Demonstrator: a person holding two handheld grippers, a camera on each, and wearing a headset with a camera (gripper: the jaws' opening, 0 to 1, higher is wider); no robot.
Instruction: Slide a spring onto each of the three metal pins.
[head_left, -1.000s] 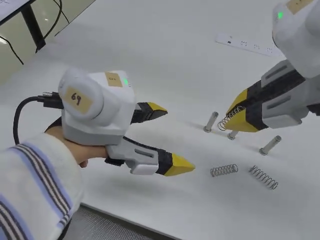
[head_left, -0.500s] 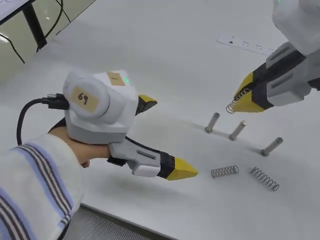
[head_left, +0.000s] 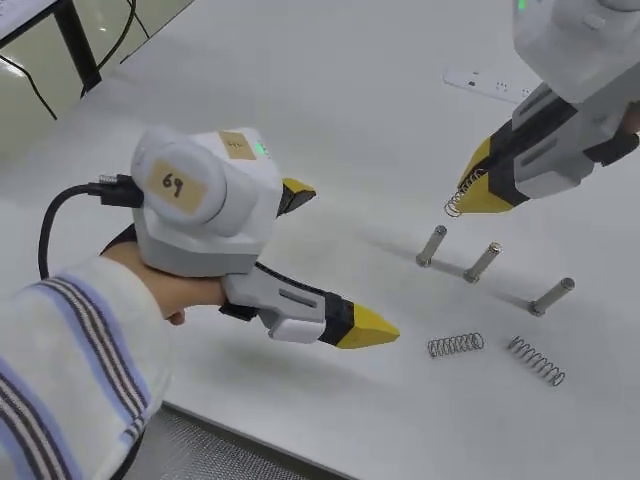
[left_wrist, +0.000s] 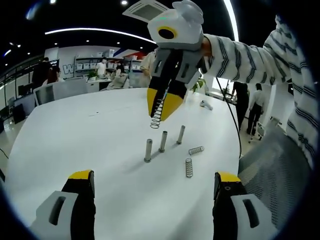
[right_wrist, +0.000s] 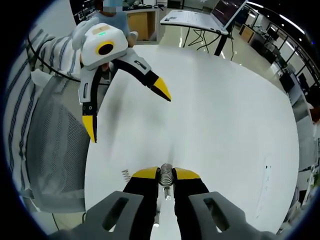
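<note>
On the white table (head_left: 300, 80) in the head view, we saw three metal pins standing in a row: the left pin (head_left: 431, 246), the middle pin (head_left: 482, 262) and the right pin (head_left: 552, 297). Two loose springs lay in front of them, the first spring (head_left: 455, 345) beside the second spring (head_left: 535, 360). The right gripper (head_left: 470, 195) hung above the left end of the row, its jaws pinching the held spring (head_left: 457, 200), whose free end poked out past the tips. The left gripper (head_left: 345, 260) hovered well apart, jaws spread wide around nothing.

From the left gripper view, we saw its own jaws spread at the bottom, and the held spring dangling over the pins, touching none.

From the right gripper view, the jaws were pressed on the held spring at their tips. A pale shape below them was perhaps a pin, though we could not tell.
</note>
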